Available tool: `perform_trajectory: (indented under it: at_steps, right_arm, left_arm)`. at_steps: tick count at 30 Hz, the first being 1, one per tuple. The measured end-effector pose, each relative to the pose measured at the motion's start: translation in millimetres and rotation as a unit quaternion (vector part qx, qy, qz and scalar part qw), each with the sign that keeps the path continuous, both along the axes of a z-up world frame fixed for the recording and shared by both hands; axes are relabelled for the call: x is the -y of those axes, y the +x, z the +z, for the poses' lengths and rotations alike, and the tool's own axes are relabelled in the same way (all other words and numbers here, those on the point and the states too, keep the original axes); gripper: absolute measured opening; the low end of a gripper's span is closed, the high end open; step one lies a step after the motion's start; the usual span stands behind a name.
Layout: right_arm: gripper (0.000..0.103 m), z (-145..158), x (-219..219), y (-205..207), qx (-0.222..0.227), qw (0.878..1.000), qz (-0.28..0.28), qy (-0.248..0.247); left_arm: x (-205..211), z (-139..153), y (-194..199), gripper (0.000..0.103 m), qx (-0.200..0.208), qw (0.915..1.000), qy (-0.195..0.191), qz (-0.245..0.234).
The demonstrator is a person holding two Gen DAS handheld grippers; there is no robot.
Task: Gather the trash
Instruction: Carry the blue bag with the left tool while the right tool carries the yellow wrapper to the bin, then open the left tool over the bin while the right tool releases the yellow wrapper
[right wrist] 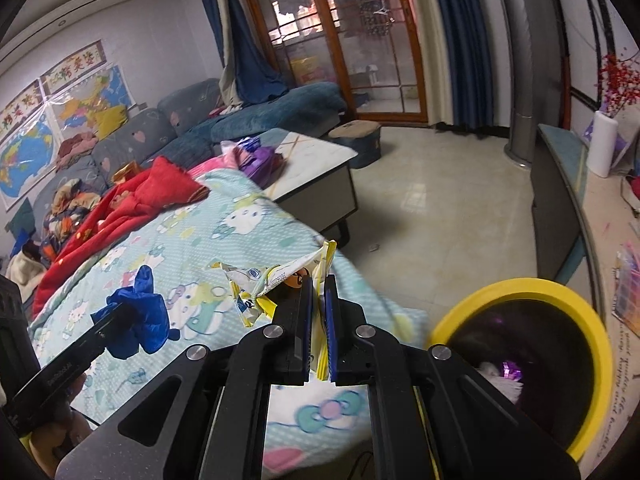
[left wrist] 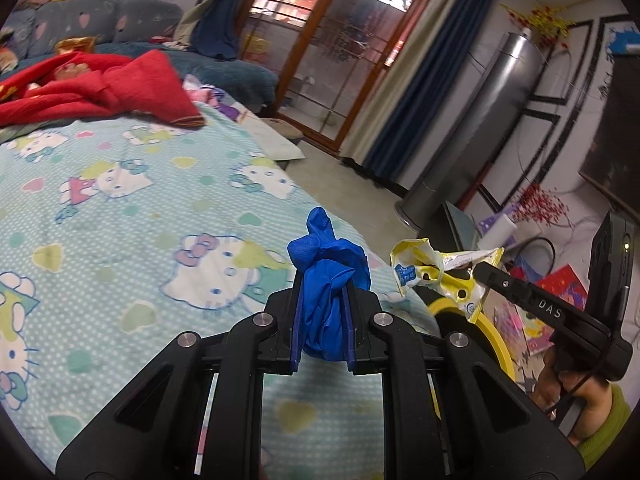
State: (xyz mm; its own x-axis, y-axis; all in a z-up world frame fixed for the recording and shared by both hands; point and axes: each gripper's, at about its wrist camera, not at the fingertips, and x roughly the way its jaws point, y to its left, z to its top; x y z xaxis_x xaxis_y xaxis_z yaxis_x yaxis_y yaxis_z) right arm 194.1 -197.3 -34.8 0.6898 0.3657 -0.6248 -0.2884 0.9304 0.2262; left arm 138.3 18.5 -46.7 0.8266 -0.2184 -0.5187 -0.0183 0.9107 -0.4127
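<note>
Left gripper (left wrist: 322,280) clamped on a crumpled blue glove (left wrist: 326,284), held above the sheet (left wrist: 120,208). Right gripper (right wrist: 319,280) clamped on a yellow-white wrapper (right wrist: 276,280), also above the sheet, near its edge. Wrapper print too small to read; small blue logo on it. In the left view the right gripper's side reads "DAS" (left wrist: 550,308); in the right view the left gripper's white lettering is blurred. Bin (right wrist: 592,344), yellow rim, dark inside, sits just right of the right gripper, below it; something white and purple inside. Sheet is teal with Hello Kitty print. Red blanket (right wrist: 132,200) lies further up the sheet. Beyond: low table (right wrist: 316,168) with purple stuff, grey-blue sofa (right wrist: 192,120), wall maps (right wrist: 60,120) with Chinese characters above, unreadable. Far back: wood-framed glass doors (right wrist: 352,40), blue curtains (right wrist: 468,40), grey tower unit (left wrist: 488,120).
</note>
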Motion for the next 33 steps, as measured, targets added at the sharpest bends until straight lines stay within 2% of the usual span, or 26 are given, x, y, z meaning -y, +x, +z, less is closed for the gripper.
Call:
perform_trajectory:
  at_steps: [7, 16, 23, 33]
  right_arm:
    - [0.006, -0.7, 41.7, -15.0, 0.006, 0.999, -0.046, -0.013]
    - [0.006, -12.4, 93.8, -32.1, -0.003, 0.993, -0.112, -0.029]
    - [0.006, -24.0, 133.0, -46.9, -0.013, 0.986, -0.159, -0.04]
    - [0.006, -41.6, 162.7, -53.2, -0.034, 0.978, -0.198, -0.048]
  left_arm:
    - [33.4, 3.1, 5.1, 0.01, 0.007, 0.9989, 0.017, -0.043]
    - [85.3, 5.8, 13.3, 0.01, 0.018, 0.993, 0.048, -0.106]
    - [132.9, 3.5, 19.8, 0.01, 0.02, 0.9834, 0.077, -0.163]
    - [188.1, -7.9, 28.9, 0.01, 0.009, 0.9663, 0.113, -0.231]
